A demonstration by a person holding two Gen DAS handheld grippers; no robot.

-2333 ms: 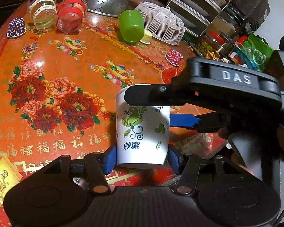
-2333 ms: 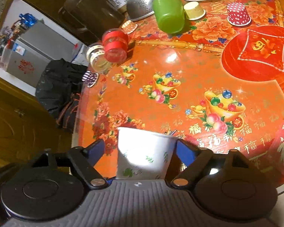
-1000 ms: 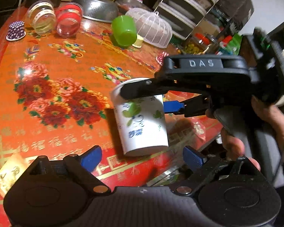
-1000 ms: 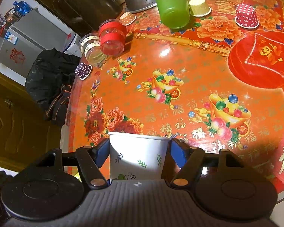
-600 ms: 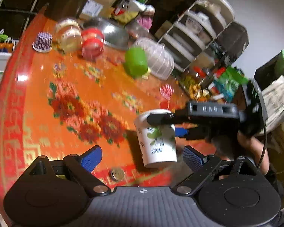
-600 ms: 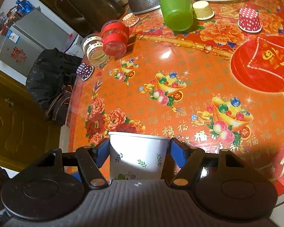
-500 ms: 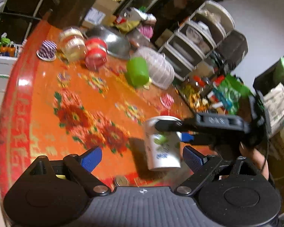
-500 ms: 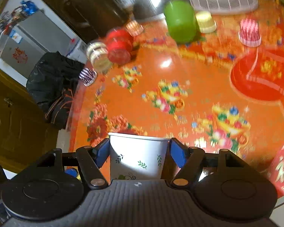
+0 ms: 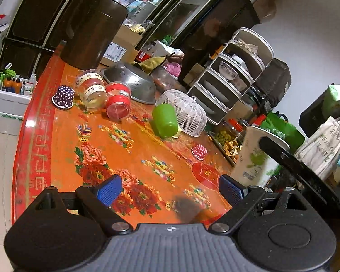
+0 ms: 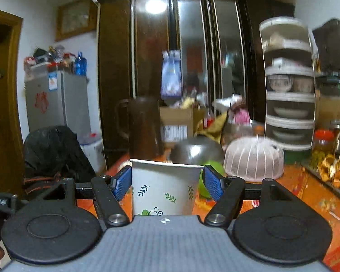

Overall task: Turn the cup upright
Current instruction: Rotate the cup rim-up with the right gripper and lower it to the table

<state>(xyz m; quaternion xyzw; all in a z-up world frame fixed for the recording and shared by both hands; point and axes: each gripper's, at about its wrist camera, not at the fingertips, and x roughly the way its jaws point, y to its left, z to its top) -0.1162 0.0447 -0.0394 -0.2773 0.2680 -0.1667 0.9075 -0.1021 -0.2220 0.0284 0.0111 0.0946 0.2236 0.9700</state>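
The white paper cup with green leaf print sits between my right gripper's blue pads, which are shut on its sides. In the left wrist view the same cup hangs in the air off the table's right edge, tilted, held by the black right gripper. My left gripper is open and empty above the red flowered table, well left of the cup.
On the table stand a green plastic cup, a white mesh food cover, a steel colander, two jars lying down, small dotted paper cups, a brown pitcher and a tiered dish rack.
My right gripper has lifted the cup off the table and swung it up, its view now level with the room. My left gripper let go earlier and has drawn back and up.
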